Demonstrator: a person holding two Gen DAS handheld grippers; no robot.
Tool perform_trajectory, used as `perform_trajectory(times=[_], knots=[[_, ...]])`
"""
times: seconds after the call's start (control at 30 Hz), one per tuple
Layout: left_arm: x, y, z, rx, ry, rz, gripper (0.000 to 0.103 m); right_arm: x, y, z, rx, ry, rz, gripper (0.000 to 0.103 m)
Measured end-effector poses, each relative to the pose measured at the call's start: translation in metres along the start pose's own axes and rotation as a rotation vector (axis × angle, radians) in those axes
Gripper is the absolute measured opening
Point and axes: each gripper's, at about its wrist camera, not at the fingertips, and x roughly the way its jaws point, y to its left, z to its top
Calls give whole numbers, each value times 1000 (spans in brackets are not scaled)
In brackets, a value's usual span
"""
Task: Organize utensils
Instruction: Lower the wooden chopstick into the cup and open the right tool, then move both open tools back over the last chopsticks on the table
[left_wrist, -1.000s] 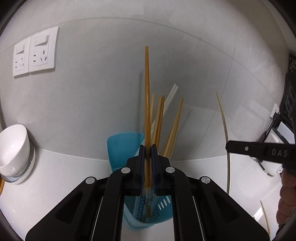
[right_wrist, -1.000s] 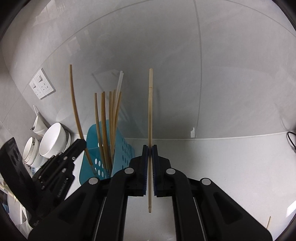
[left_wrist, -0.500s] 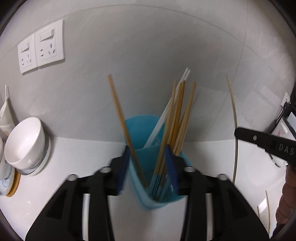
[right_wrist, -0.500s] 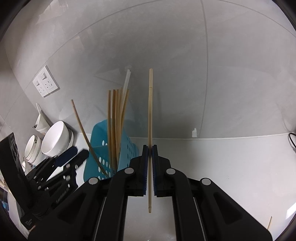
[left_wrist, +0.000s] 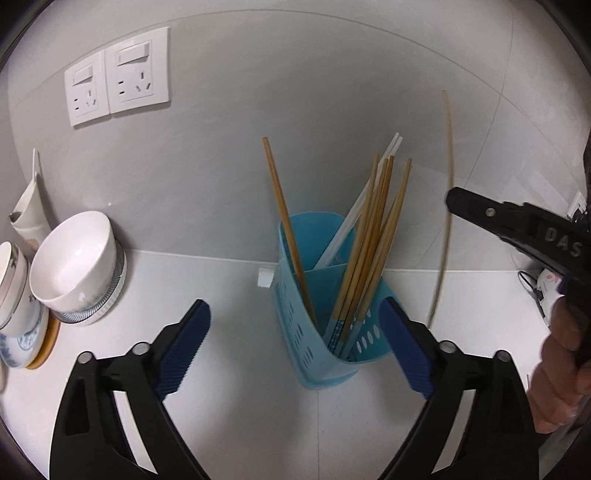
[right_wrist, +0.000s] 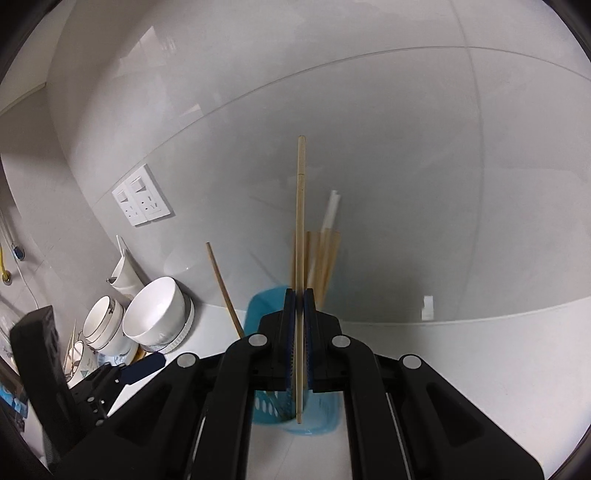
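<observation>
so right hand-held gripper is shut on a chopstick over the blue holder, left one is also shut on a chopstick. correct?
Not quite. The right hand-held gripper is shut on a chopstick above the blue holder, but the left hand-held gripper holds nothing: the left wrist view shows its jaws opening wide either side of the holder, and the lone chopstick stands in the holder.

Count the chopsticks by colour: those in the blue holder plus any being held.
Brown chopsticks in the blue holder: 5 (1 leaning alone, 4 tops showing in the bundle; overlap may hide more)
White chopsticks in the holder: 2
Pale chopstick clamped in the right gripper fingers: 1
Total: 8
</observation>
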Motion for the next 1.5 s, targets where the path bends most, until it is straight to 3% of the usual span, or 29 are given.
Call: perform_trajectory(times=[0.3, 0.83, 0.9, 0.93, 0.97, 1.07, 1.23, 1.5], knots=[[3, 22, -2, -42, 9, 41, 97, 17, 12, -14, -34, -34, 20, 4], [3, 36, 0, -86, 4, 103, 97, 42, 20, -33, -68, 59, -62, 7], [4, 38, 1, -87, 6, 99, 97, 39, 23, -32, -95, 70, -83, 20], [5, 39, 1, -91, 7, 97, 97, 36, 23, -32, -102, 72, -95, 37], [5, 40, 2, -93, 6, 97, 97, 33, 23, -31, -109, 67, -109, 46], [6, 40, 3, -94, 6, 90, 97, 21, 22, -30, -131, 60, -146, 63], [8, 35, 3, -91, 30, 68, 97, 9, 12, -34, -140, 74, -204, 80], [4, 23, -5, -72, 53, 58, 97, -14, -3, -45, -106, 91, -240, 92]])
